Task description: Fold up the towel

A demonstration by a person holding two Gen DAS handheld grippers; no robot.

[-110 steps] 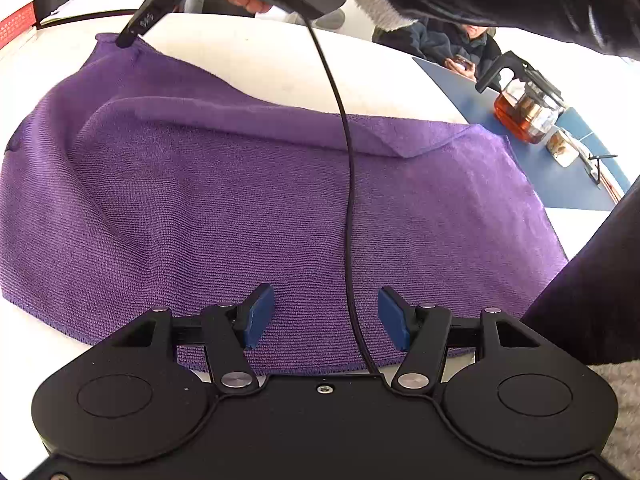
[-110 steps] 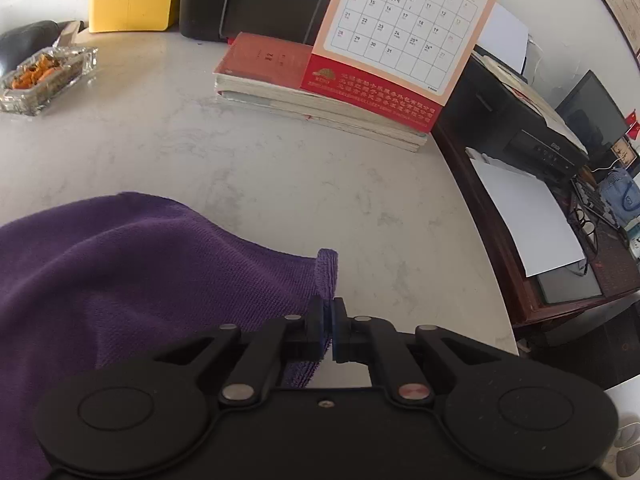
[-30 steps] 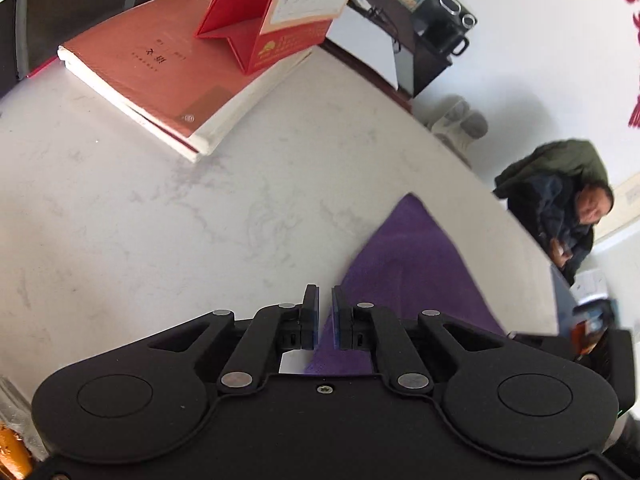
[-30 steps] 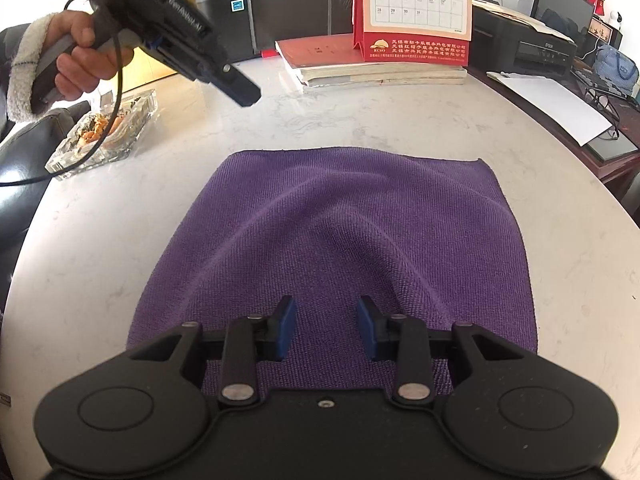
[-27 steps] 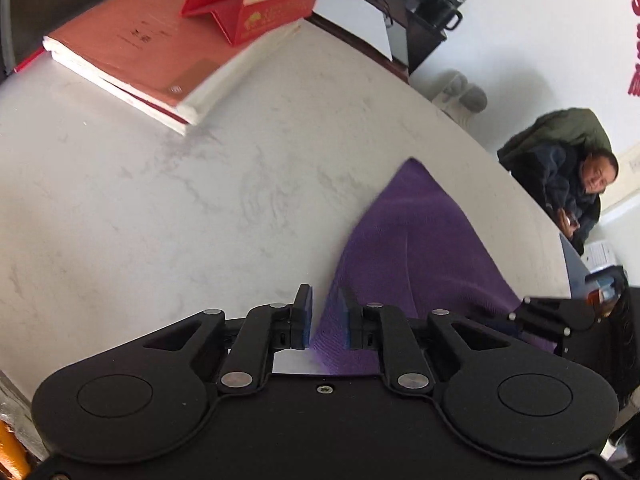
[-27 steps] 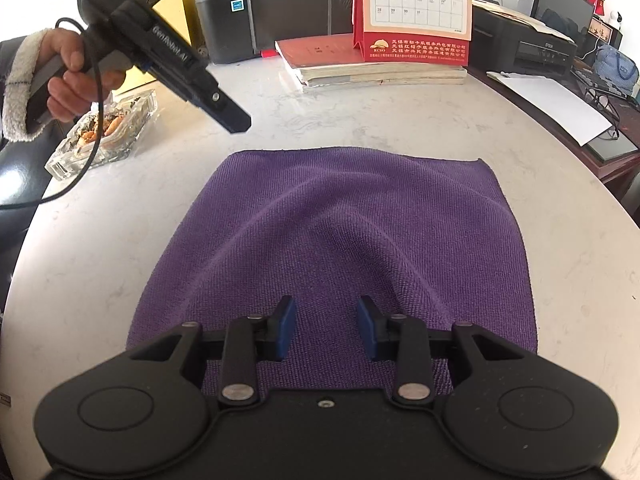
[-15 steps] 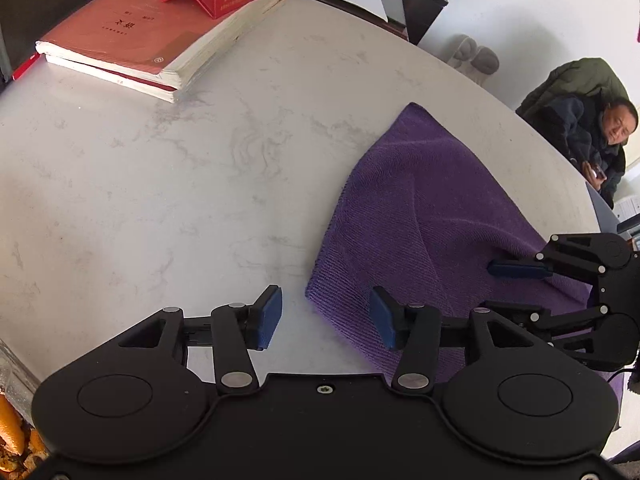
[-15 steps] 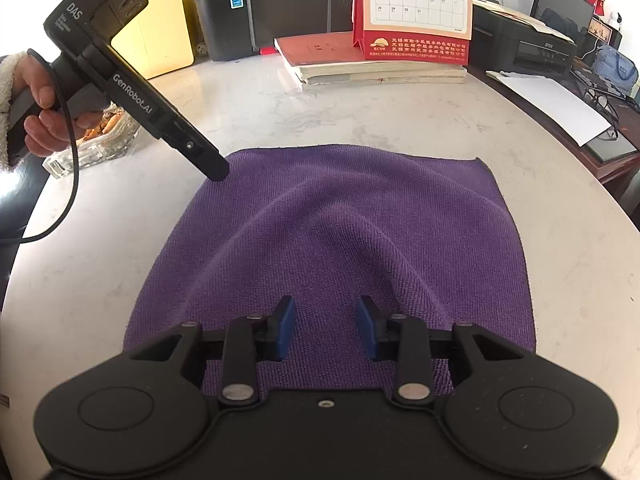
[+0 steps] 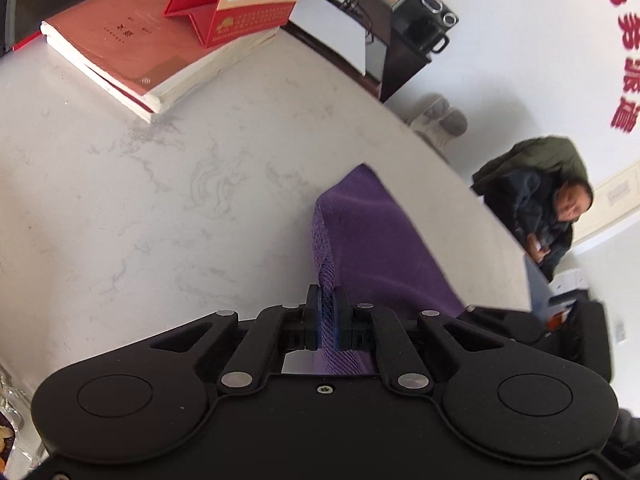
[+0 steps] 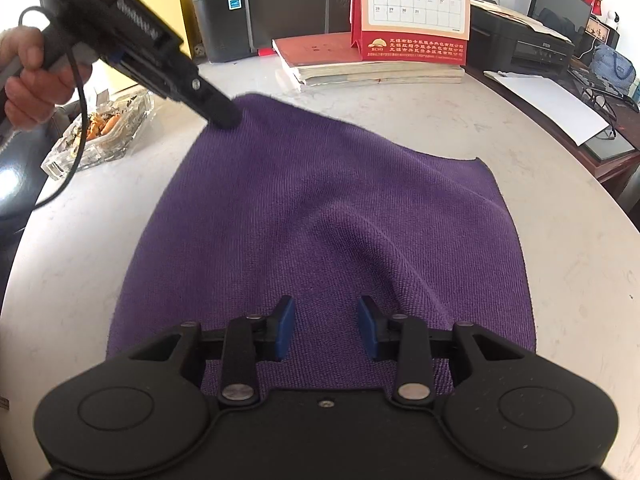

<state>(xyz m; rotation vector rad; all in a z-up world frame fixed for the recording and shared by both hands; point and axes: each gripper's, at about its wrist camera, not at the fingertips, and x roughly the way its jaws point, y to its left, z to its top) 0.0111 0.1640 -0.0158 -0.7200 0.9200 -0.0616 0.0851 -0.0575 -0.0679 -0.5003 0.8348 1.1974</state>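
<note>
Left wrist view: my left gripper (image 9: 328, 316) is clamped tight on the towel (image 9: 372, 248), the blue pads (image 9: 313, 316) pinching a corner of the purple cloth between them. From the pinch the towel rises as a folded edge and runs away to the right, lifted off the white marbled desk (image 9: 140, 208). Far left on the desk lies a stack of books (image 9: 120, 44) with a red calendar (image 9: 248, 0) standing on it. Beyond the desk edge a person (image 9: 548, 196) in a dark coat sits by the wall.

Right wrist view: my right gripper (image 10: 326, 326) hangs over the near edge of the towel (image 10: 320, 208), jaws partly apart, nothing between the pads but the cloth lying below them; I can't tell whether the tips touch it. The towel is spread across the desk (image 10: 80, 240) in front of me, rumpled with a ridge running toward the right side. Its far left corner is raised, caught in the tip of the left gripper (image 10: 224, 114), which a hand (image 10: 32, 76) holds by the handle at upper left. Just left of that corner sits a glass dish (image 10: 100, 132) with orange bits in it. At the back I see the books (image 10: 360, 64), the calendar (image 10: 412, 4) and a black printer (image 10: 272, 8).
</note>
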